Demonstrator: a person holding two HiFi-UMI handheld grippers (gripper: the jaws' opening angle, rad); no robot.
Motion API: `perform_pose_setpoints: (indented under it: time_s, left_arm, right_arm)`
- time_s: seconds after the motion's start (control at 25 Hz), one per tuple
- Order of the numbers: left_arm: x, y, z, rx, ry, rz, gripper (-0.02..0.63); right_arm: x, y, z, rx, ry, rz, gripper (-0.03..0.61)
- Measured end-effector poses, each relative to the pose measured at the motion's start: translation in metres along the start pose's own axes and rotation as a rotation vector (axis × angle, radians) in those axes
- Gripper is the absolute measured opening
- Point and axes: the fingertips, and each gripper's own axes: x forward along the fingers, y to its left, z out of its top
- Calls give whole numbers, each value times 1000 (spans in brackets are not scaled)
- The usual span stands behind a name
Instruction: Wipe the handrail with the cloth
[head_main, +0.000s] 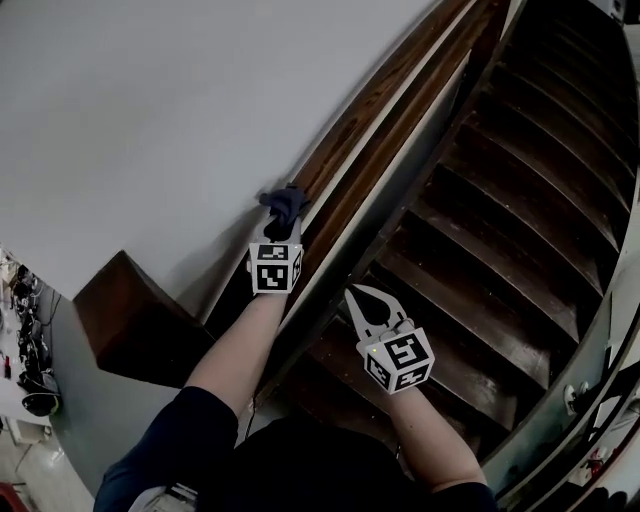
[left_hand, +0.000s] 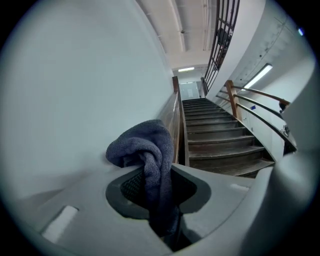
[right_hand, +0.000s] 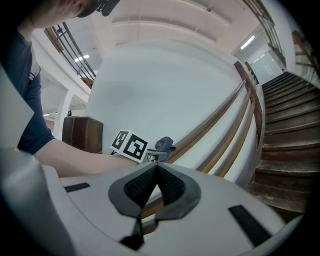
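Item 1, left gripper (left_hand: 155, 176): jaws clamped on a dark blue cloth (left_hand: 143, 145), one fold pinched deep between the pads and the rest bunched in a loose knob ahead of the tips. Item 2, cloth, position: at the low end of the wooden handrail (head_main: 372, 102), where the bunched part appears to rest on the rail's top, though actual contact cannot be confirmed. Item 3, handrail: long axis runs straight ahead of the left jaws and upward, following the pale wall (head_main: 150, 100) on its far side. Judged, the coming stroke is a slide forward and up along that line, with nearly the whole length unwiped ahead. Item 4, right gripper (right_hand: 156, 167): jaws drawn together at the tips with nothing between them, held on the stair side of the handrail, apart from it and lower down than the left gripper, which is therefore the nearer of the two to the rail. Item 5, dark wooden stairs (head_main: 500, 200): beside the handrail on the right, climbing the same way. Item 6, brown wooden post (head_main: 130, 320): below the handrail's low end.
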Motion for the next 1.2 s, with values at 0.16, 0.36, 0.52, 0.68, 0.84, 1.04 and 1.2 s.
perform_pose_setpoints:
  time_s: [0.16,0.36,0.52,0.68,0.84,1.04,1.2]
  left_arm:
    - [-5,1,1,-27,-13,-26,97]
    - [-18,-26,13,-29,-49,-83,97]
    - [-46,-72,24,-25,-89,-170,97]
    - [-78,-133,30,-40,-113,-295,97]
    - [-114,-196,26,-30,-109,-429,97]
    - [-165,-272,19,7,-104,-576,97]
    - [-205,-324,8,9,-100,-668,97]
  right_arm:
    - [-7,1,-3,-3,12,-21,9]
    - [-27,-4,0,-4,5,-55,9]
    - [-55,-5,2,-9,-8,-74,9]
    - [-90,-16,3,-3,-15,-106,9]
    - [-125,-26,-4,11,-5,-150,9]
    - [-172,-33,-18,47,2,-197,9]
    - [-207,-31,-31,72,-3,-209,9]
